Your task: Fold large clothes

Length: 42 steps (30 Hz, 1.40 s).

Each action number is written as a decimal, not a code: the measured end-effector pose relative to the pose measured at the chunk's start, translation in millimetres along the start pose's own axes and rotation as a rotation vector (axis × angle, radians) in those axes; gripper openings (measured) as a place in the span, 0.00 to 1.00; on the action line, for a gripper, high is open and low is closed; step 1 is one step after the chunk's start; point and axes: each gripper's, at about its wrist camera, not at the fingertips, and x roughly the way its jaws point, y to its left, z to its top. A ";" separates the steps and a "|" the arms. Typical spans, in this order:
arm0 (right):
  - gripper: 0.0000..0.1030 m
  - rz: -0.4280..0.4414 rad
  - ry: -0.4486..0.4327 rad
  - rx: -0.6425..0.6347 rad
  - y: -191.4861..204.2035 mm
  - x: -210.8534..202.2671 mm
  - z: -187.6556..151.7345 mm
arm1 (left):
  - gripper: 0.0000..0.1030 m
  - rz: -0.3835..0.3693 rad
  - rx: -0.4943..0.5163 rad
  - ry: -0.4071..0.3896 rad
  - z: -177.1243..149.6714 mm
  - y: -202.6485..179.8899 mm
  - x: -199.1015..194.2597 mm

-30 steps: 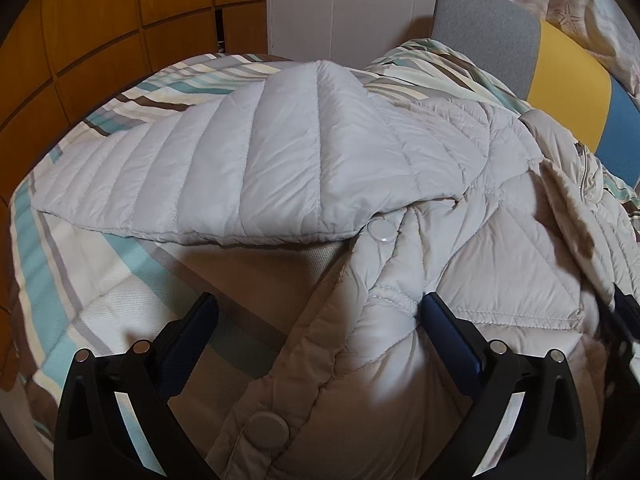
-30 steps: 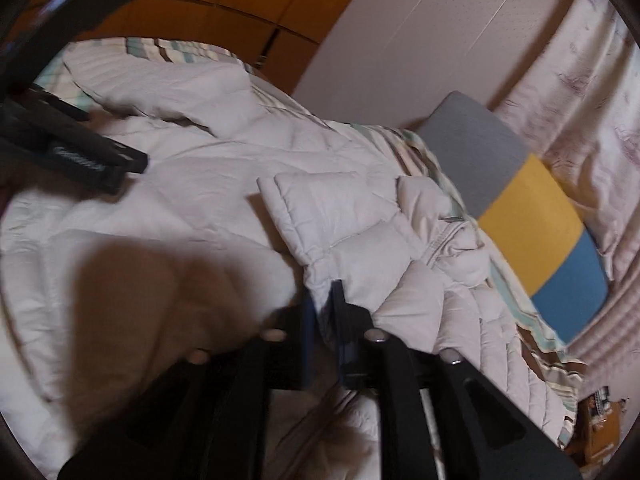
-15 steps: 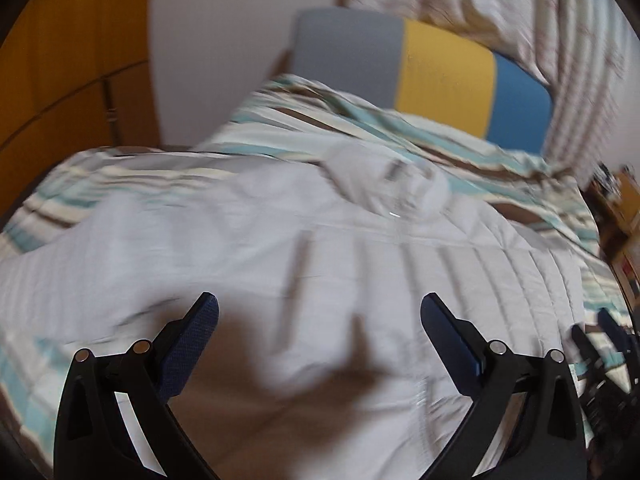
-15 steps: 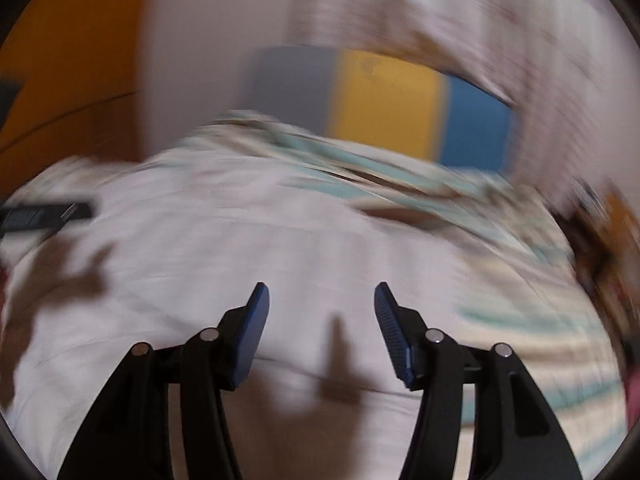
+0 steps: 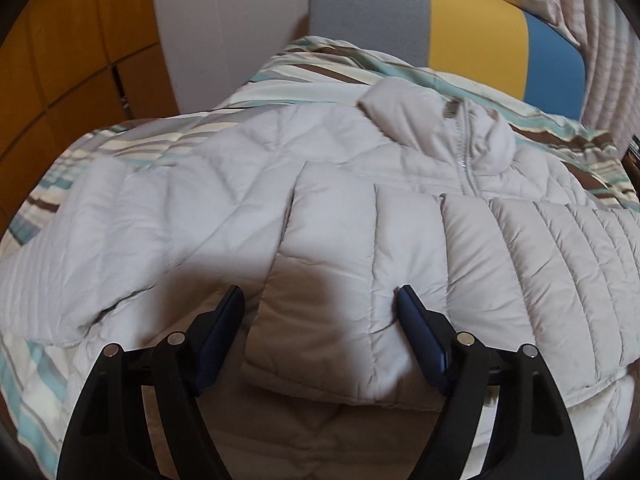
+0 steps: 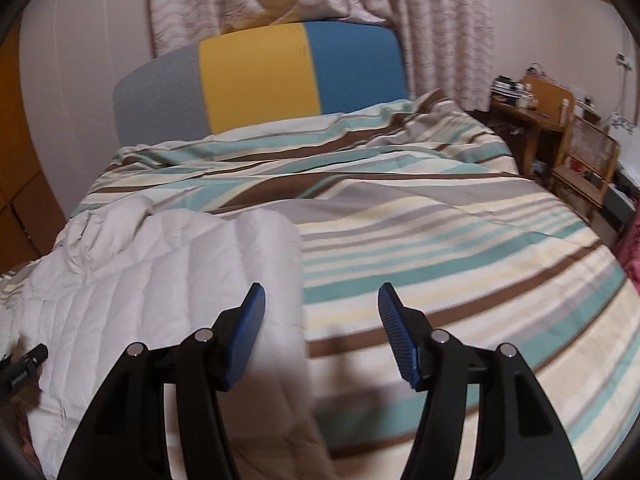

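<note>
1. I can read no brand or label on the jacket (image 5: 360, 208); a dark bar at the left edge of my right view carries pale lettering too small to make out.
2. My left tongs (image 5: 320, 300) tilt down over the jacket's folded sleeve. Their jaws have just been narrowing but are released, the pads not pressing; the sleeve's end lies under the gap.
3. My right tongs (image 6: 320, 300) tilt down over the jacket's right edge, released after just opening, nothing between the pads.
4. The pale quilted jacket lies flat on the striped bedding (image 6: 440, 240), collar and zipper beyond the left tongs, a sleeve folded across the chest.
5. From the right tongs, the jacket spreads left, bare bedding ahead and right.
6. A grey, yellow and blue headboard (image 6: 260, 76) stands beyond both tongs.
</note>
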 end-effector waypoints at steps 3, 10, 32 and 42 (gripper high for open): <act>0.57 -0.023 0.019 -0.049 20.1 26.1 6.7 | 0.77 -0.003 -0.021 -0.004 -4.8 4.1 0.7; 0.69 -0.103 0.162 -0.045 16.4 93.7 5.9 | 0.83 -0.007 -0.012 0.013 -4.7 -1.1 8.2; 0.70 -0.080 0.162 -0.085 13.6 33.3 -30.4 | 0.85 0.004 -0.002 0.011 -6.6 -4.6 11.1; 0.73 -0.114 0.170 -0.148 25.9 50.5 -49.3 | 0.88 0.002 -0.003 0.012 -6.2 -3.5 11.6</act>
